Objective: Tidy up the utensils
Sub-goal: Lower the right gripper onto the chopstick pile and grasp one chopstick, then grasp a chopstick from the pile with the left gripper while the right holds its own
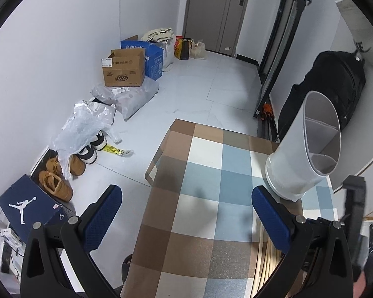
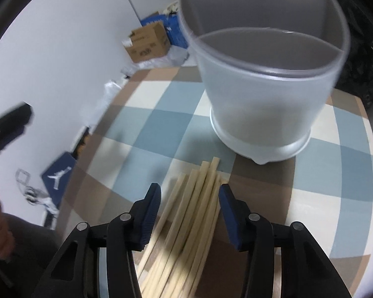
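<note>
A white utensil holder (image 1: pixel 308 146) with inner dividers stands on the checkered table (image 1: pixel 204 198) at the right; it shows close up in the right wrist view (image 2: pixel 261 79). A bundle of several wooden chopsticks (image 2: pixel 194 213) lies on the table in front of it, partly seen in the left wrist view (image 1: pixel 266 263). My right gripper (image 2: pixel 190 196) is open, its jaws on either side of the chopsticks just above them. My left gripper (image 1: pixel 186 198) is open and empty above the table's left part.
The floor at the left holds cardboard boxes (image 1: pixel 124 69), plastic bags (image 1: pixel 87 124), shoes (image 1: pixel 59 181) and a blue shoe box (image 1: pixel 29 203). A black backpack (image 1: pixel 335 87) leans behind the holder. A door (image 1: pixel 216 12) is at the back.
</note>
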The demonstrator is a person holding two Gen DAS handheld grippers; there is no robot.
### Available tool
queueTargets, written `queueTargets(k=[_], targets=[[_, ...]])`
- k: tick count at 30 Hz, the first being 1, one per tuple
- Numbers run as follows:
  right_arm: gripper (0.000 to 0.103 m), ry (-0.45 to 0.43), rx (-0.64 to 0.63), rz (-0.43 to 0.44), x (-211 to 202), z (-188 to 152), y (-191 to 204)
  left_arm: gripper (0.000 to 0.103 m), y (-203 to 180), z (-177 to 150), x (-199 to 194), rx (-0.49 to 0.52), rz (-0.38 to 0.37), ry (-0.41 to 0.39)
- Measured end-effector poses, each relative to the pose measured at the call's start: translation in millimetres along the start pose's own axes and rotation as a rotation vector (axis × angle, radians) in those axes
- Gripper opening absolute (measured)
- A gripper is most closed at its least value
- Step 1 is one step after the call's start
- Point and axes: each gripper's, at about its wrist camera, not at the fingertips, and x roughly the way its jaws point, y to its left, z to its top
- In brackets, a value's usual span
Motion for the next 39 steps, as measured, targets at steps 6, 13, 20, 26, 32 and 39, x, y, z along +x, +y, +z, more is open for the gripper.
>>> queueTargets(k=[6, 13, 20, 26, 32, 39], targets=[[0.020, 0.019, -0.002, -0.106, 15, 5, 13, 0.102, 4, 0, 2, -0.010, 0.003, 0.004], [0.006, -0.027, 0.074, -0.062, -1, 11, 0, 0.102, 4, -1, 1, -0.003, 0.007, -0.003], [0.006, -0.105, 0.183, 0.038, -29, 11, -21, 0.102, -11, -8, 15, 0.046, -0.025, 0.063], [0.006, -0.204, 0.236, 0.092, -64, 9, -39, 0.102, -39, -22, 40, 0.093, -0.120, 0.212], [0.006, -0.274, 0.254, 0.120, -100, 1, -60, 0.101, -68, -36, 58, 0.138, -0.151, 0.317], [0.006, -0.354, 0.245, 0.130, -123, -7, -78, 0.081, -78, -41, 70, 0.125, -0.134, 0.386]])
